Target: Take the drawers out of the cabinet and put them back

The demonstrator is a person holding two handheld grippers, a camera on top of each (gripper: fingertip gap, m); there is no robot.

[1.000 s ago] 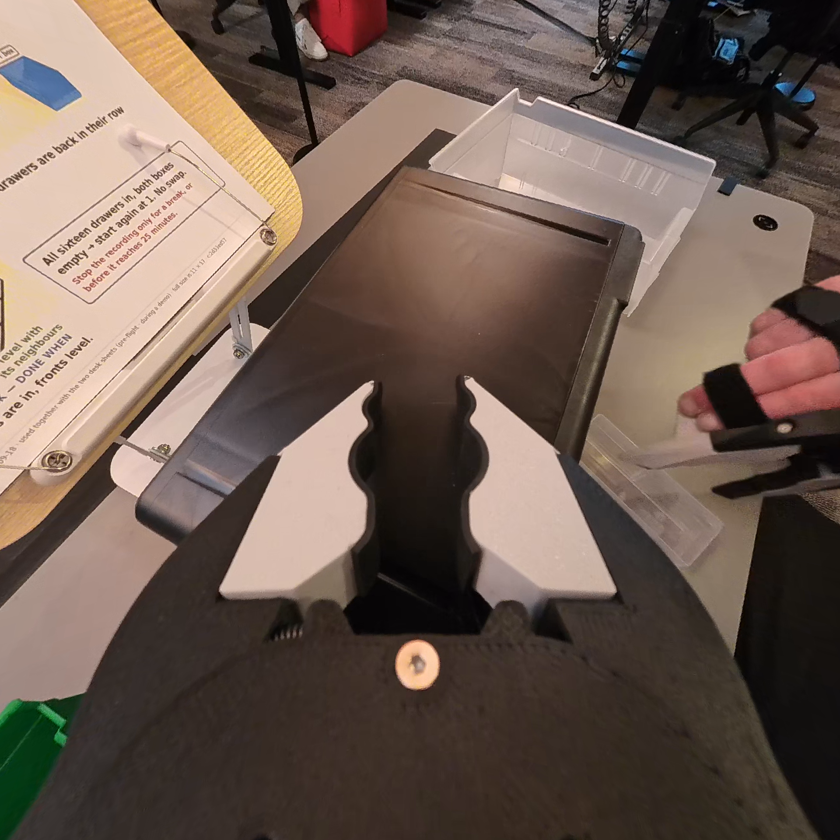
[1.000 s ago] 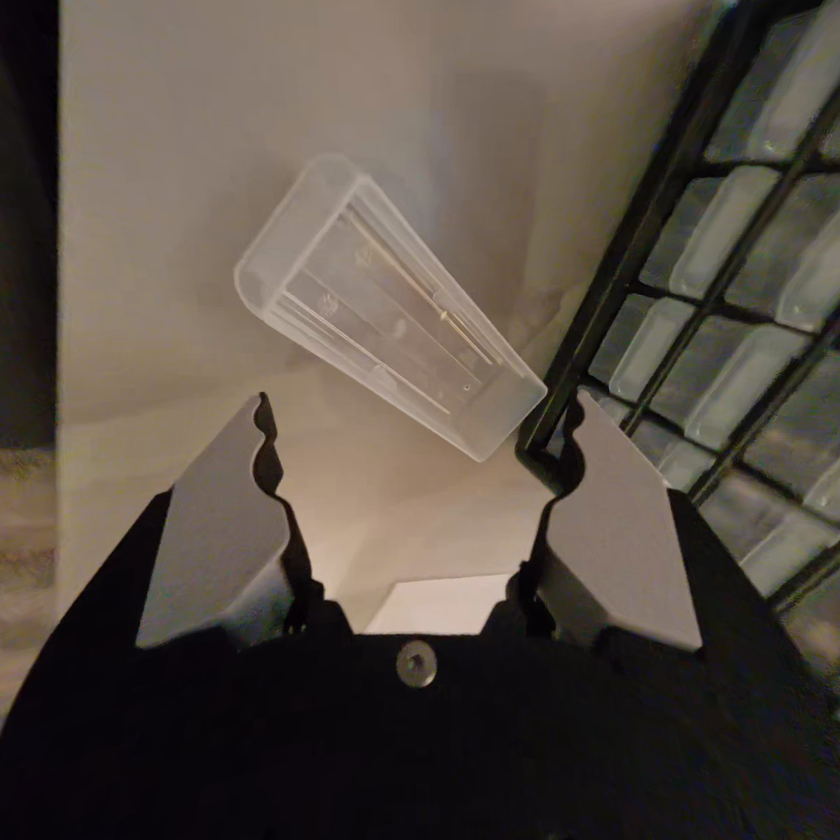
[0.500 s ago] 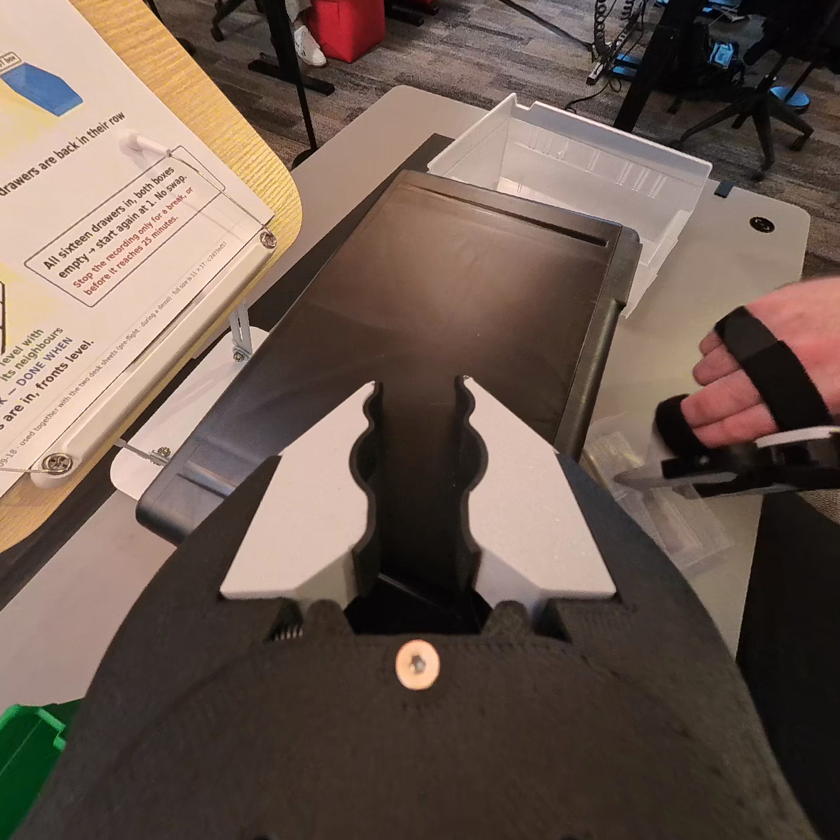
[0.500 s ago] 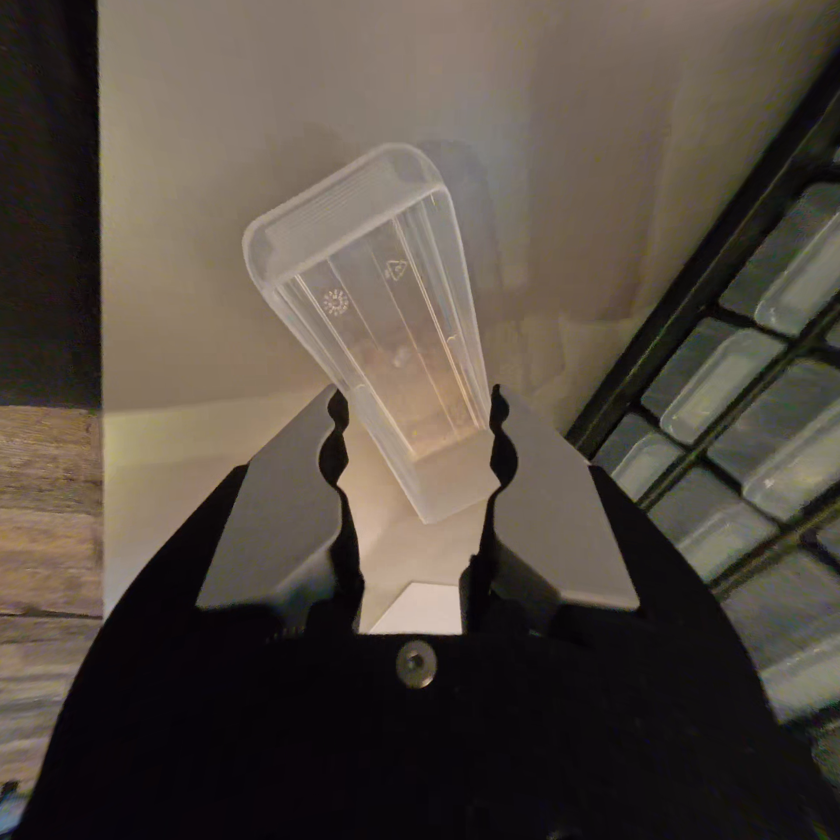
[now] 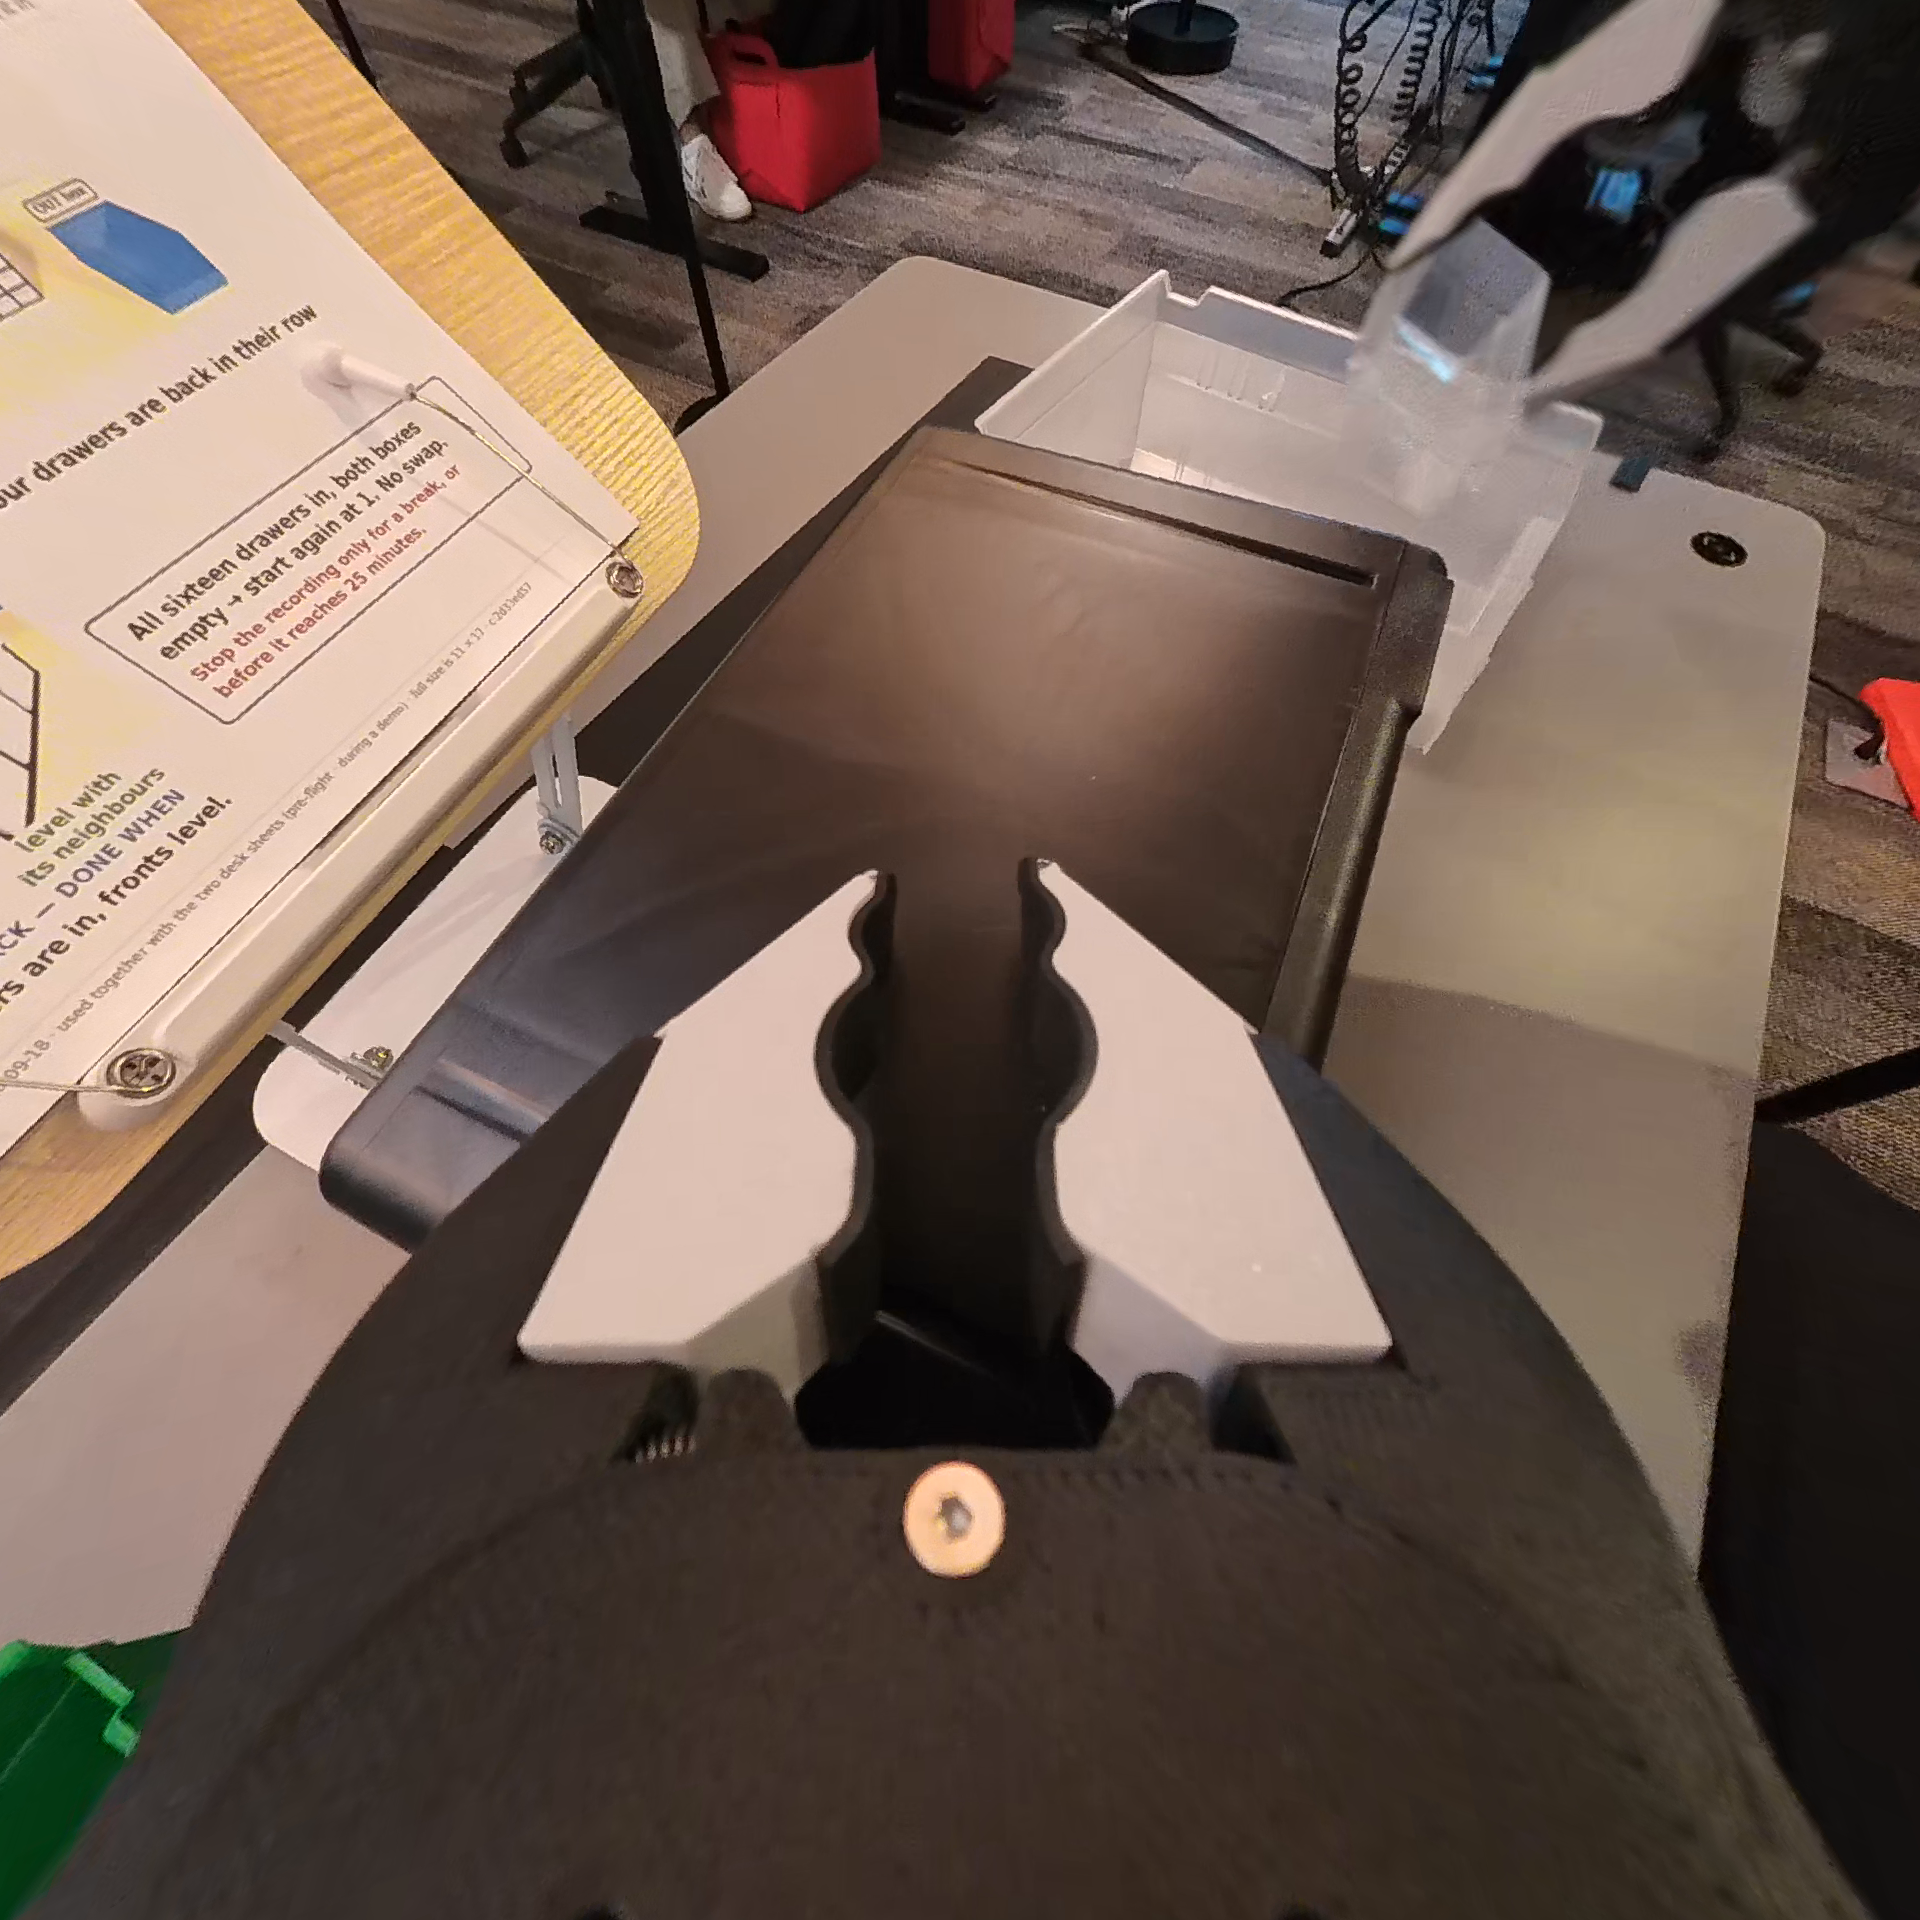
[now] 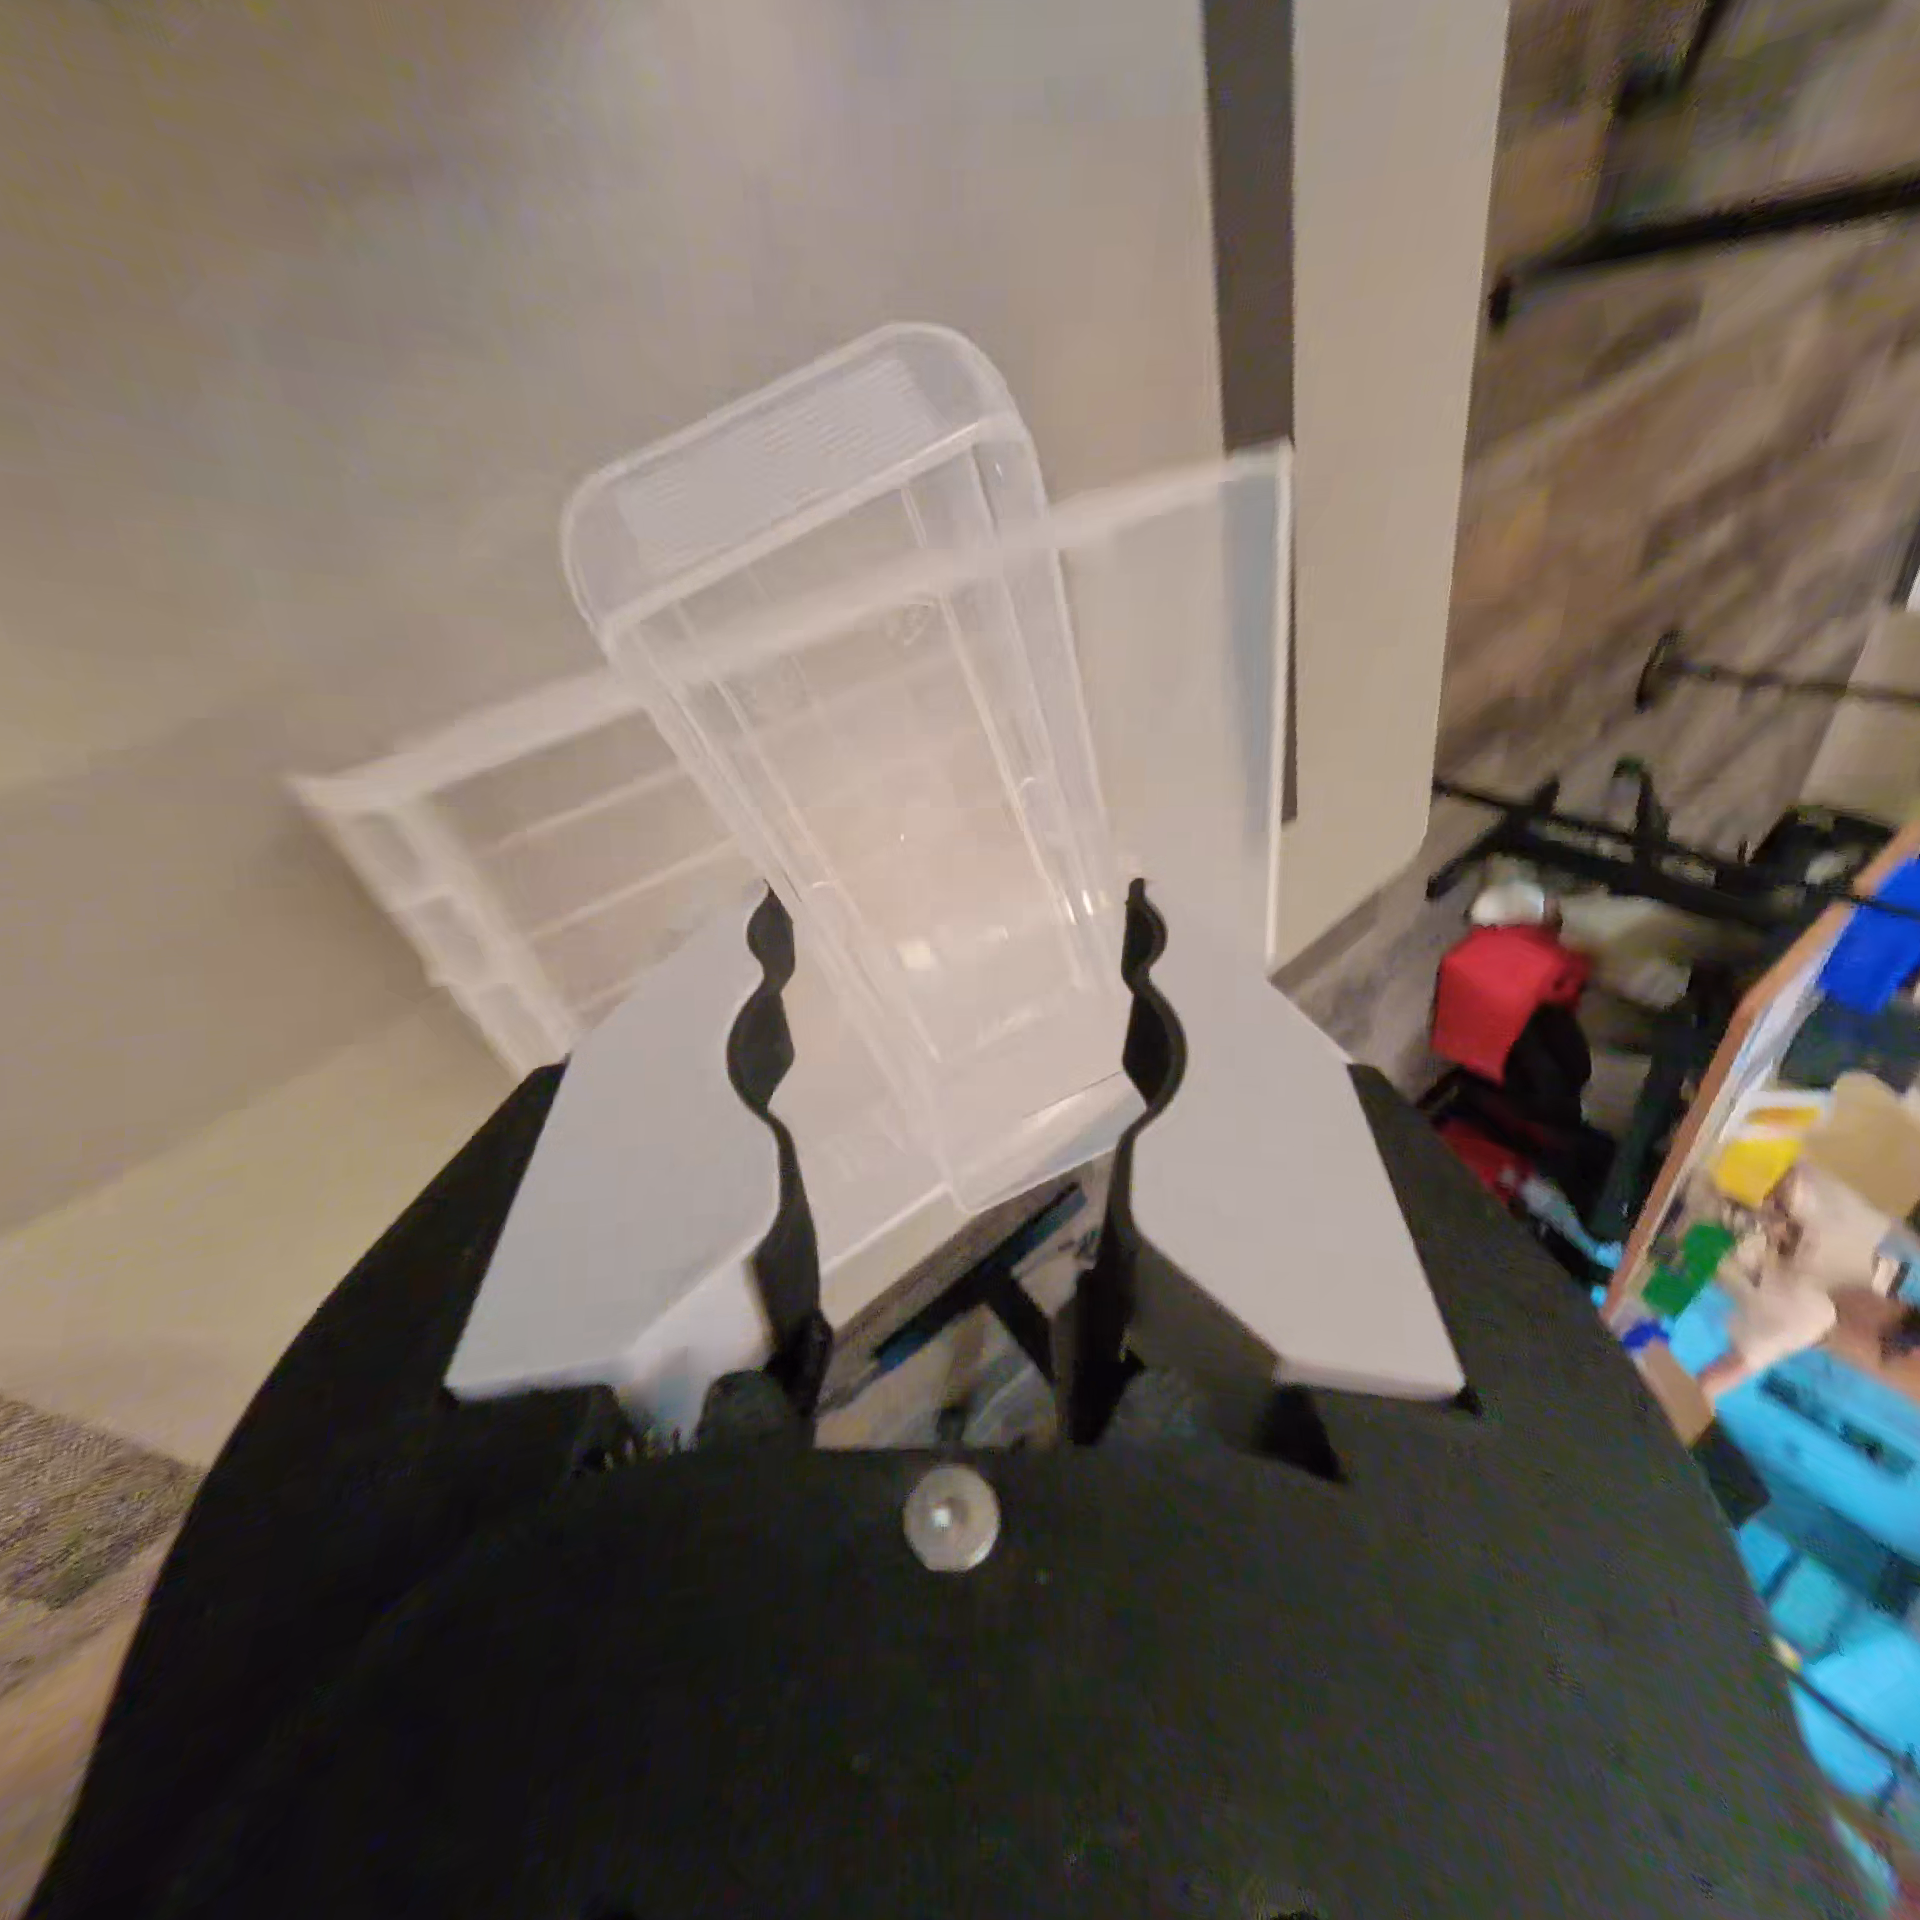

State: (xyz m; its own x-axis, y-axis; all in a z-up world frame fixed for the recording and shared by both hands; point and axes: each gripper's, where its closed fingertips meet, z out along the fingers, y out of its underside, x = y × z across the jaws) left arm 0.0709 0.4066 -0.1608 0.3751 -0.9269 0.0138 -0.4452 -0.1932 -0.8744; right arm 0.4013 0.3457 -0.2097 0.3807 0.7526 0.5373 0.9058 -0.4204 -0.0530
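Lifted off the table since half a second ago, the clear drawer [image 6: 873,790] is riding in the right gripper [image 6: 951,904], far right above the white bin [image 5: 1226,384], jaws pinching one narrow end. It is probably light, stiff and slick. The left gripper [image 5: 956,883] is hovering part-open and empty over the black cabinet [image 5: 1039,665].

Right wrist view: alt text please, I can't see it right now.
The right gripper holds a clear drawer by its near end, above a white bin on the table. Blurred room clutter fills the right side.
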